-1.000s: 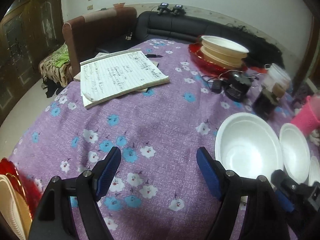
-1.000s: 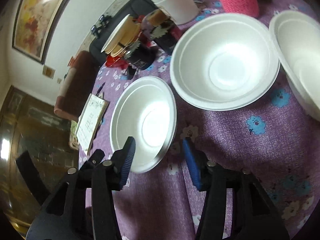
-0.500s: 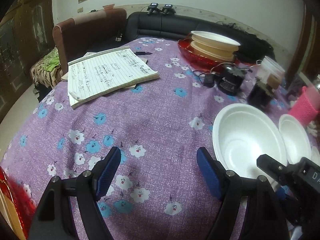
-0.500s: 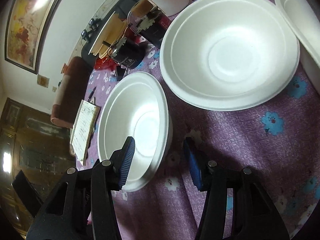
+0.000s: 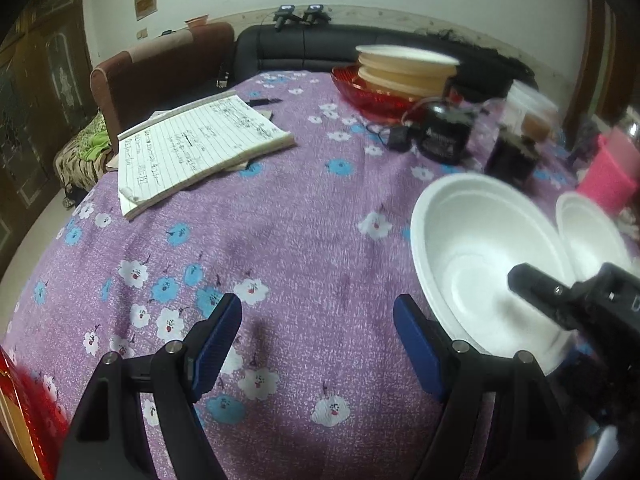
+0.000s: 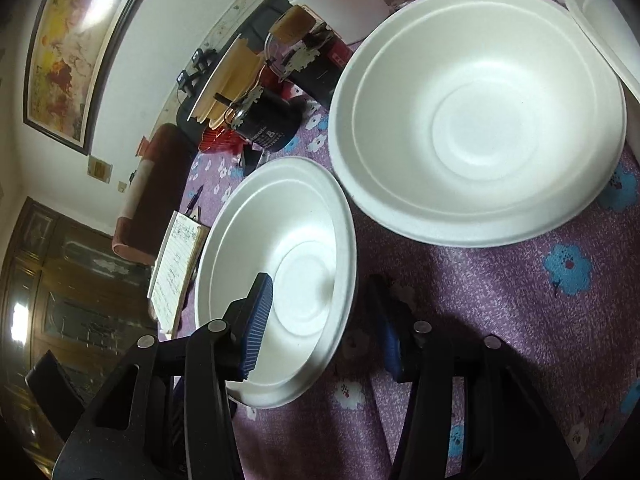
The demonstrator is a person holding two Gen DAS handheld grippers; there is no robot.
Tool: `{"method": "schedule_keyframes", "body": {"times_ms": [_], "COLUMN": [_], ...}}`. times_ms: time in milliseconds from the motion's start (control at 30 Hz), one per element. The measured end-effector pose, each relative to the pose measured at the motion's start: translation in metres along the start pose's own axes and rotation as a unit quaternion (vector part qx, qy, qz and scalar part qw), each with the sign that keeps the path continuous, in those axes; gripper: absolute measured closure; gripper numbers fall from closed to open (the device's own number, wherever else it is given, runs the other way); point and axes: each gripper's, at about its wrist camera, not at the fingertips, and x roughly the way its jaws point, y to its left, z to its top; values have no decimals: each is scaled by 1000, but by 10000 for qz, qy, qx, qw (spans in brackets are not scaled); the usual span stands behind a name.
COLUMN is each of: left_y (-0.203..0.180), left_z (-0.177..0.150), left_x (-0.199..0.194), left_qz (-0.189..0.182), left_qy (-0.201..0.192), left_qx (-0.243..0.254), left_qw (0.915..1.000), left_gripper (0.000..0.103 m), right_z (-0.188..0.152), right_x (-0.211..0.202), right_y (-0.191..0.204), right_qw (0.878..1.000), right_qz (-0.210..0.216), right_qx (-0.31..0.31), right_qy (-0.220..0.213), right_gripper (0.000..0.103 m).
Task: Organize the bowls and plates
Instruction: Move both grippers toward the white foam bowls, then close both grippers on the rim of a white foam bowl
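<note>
the left gripper [image 5: 318, 330] hangs wide open over bare purple flowered cloth [image 5: 280, 232], nothing between its jaws, with plenty of free cloth ahead of it. just right of its right jaw sits the near white bowl [image 5: 476, 256]. the right gripper [image 6: 320, 320] straddles that bowl's near rim [image 6: 280, 272]: one blue pad inside the bowl, the other outside over the cloth, jaws closing on the wall (i can't see the pads pressing yet). beyond it, just apart, lies a wider white bowl [image 6: 480, 120], and a third white dish [image 6: 600, 24] shows at the far right edge. further off, a lined notepad [image 5: 200, 144] lies left, and black gadgets [image 5: 440, 136] crowd in front of a red dish stacked with cream plates [image 5: 404, 70] near the table's far edge. compared with a second ago, the right jaws stand narrower and the near bowl's rim now sits between them, where before it lay just ahead of the pads; the left gripper's opening is unchanged.
</note>
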Motion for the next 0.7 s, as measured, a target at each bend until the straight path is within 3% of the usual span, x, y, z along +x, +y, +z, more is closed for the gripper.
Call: {"method": "schedule_keyframes", "body": {"times_ms": [100,233,367,700], "left_y": [0,-1,-5,-10], "left_z": [-1,-3,-5,-6], "left_x": [1,6,7,4], "left_qz": [29,15,69,30], "left_qy": [41,222,313,610], "left_qx": [28,89,238,484], "left_qw": [10000,9997,9992,9970], "left_gripper": [25,25,25,25], "right_z": [1,2,2,0], "right_x": [1,2,3,7], "right_y": [-3,-3,-4,0], "right_qw": [9998,9997,9996,9996], "right_qz": [-158,-188,-234,-101], "right_qx": [-52,-113,-160,-250], "right_qy": [-73,-90,-74,96], "right_gripper": [80,80,88,89]}}
